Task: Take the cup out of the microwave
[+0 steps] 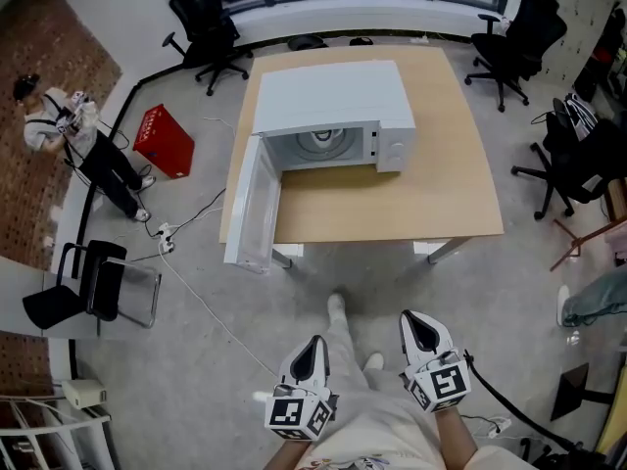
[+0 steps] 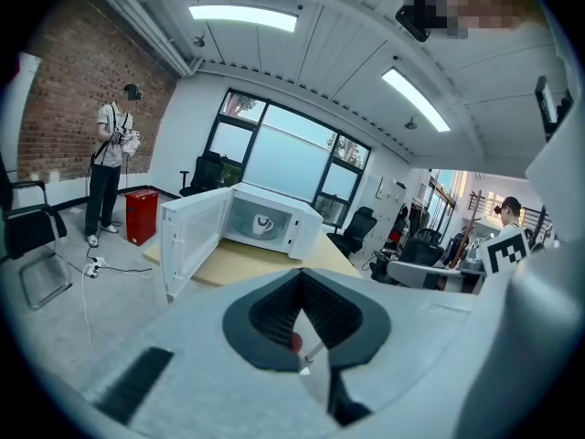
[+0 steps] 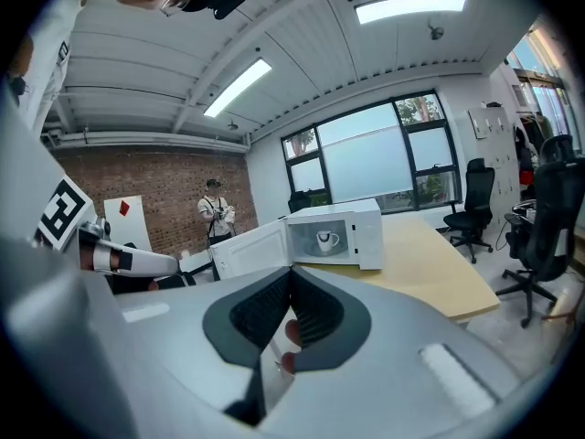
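A white microwave [image 1: 333,96] stands on a wooden table [image 1: 392,204], its door [image 1: 253,204] swung fully open to the left. Inside it, a white cup [image 2: 263,224] sits upright on the turntable; the right gripper view shows the cup [image 3: 325,240] too. Both grippers are low in the head view, well short of the table and over the floor. The left gripper [image 1: 315,343] is shut with nothing in it, and the right gripper [image 1: 417,319] beside it also looks shut and empty. In the gripper views, the left gripper [image 2: 302,280] and right gripper [image 3: 291,280] point toward the microwave.
Grey floor lies between me and the table. A red box [image 1: 165,140], a black chair [image 1: 88,287] and floor cables [image 1: 186,282] are at the left. A person [image 1: 83,145] stands at the far left. Office chairs [image 1: 509,42] ring the table's far side and right.
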